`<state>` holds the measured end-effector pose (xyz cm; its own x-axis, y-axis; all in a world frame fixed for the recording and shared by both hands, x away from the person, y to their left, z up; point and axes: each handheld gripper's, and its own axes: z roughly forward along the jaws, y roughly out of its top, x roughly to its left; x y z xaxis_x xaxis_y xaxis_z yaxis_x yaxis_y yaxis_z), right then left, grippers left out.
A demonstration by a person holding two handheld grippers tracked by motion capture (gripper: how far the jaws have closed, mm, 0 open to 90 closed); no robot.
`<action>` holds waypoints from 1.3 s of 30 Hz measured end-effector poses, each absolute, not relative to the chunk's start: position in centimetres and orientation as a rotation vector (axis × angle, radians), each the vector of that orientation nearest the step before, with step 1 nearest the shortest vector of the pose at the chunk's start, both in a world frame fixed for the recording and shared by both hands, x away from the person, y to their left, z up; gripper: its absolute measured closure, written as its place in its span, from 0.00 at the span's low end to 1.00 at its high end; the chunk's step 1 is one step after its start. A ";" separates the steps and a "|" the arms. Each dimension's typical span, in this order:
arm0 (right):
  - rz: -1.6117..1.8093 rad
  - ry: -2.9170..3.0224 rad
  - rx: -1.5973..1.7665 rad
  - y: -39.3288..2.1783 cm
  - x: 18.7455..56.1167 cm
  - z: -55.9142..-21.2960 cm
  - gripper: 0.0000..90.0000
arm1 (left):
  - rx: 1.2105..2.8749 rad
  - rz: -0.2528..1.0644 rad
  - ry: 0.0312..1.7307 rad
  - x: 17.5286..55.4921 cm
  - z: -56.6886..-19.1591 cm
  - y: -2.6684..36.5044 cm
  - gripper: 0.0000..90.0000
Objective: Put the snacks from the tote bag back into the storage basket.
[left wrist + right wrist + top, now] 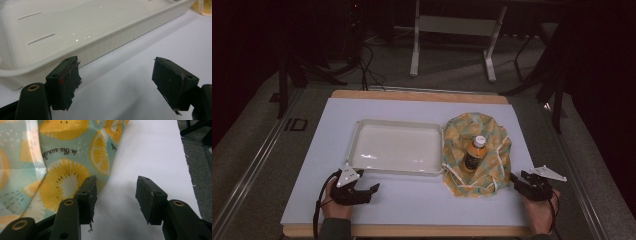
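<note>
From above, a bottle (474,152) stands in a fruit-print cloth bag (477,155) beside an empty white tray (395,147); the right gripper (518,182) lies nearer the bag, the left gripper (371,190) below the tray. Left gripper view: jaws apart, holding nothing, facing the tray's wall. Right gripper view: jaws spread and empty, the left one at the bag's edge.

A tray (394,148) sits mid-tabletop (377,107), with a cloth bag (477,152) just right of it, touching its right rim. A bottle (474,154) lies on the bag. The left tool (371,190) lies near the tray's near-left corner; the right tool (515,181) lies at the bag's near-right edge.
</note>
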<state>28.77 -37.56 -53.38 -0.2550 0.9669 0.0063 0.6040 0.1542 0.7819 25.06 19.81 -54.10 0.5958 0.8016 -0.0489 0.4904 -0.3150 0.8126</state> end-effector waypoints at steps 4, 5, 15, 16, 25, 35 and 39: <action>0.937 1.929 1.460 -37.4 28.6 -53.3 0.62 | 1.983 0.465 1.027 25.1 -54.1 19.8 0.25; 0.942 1.939 1.446 -37.4 28.5 -53.3 0.62 | 1.984 0.467 1.026 25.1 -54.1 19.8 0.25; 0.946 1.939 1.394 -36.8 28.3 -52.0 0.67 | 1.993 0.469 1.018 25.1 -54.1 19.6 0.25; 0.943 1.942 1.385 -36.8 28.3 -51.9 0.68 | 1.998 0.470 1.017 25.1 -54.1 19.6 0.25; 0.870 2.021 1.335 -36.0 28.9 -50.9 0.74 | 2.002 0.471 1.013 25.1 -54.1 19.6 0.25; 0.804 2.148 1.238 -35.4 28.8 -49.5 0.72 | 2.007 0.473 1.004 25.0 -54.1 19.5 0.25; 0.756 2.192 1.187 -34.8 28.7 -48.6 0.72 | 2.008 0.477 1.000 25.0 -54.1 19.5 0.26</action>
<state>28.72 -34.81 -48.61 -0.4736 0.8613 -0.1842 0.5646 0.4574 0.6871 24.98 19.49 -54.13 0.6125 0.7901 -0.0249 0.4782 -0.3453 0.8075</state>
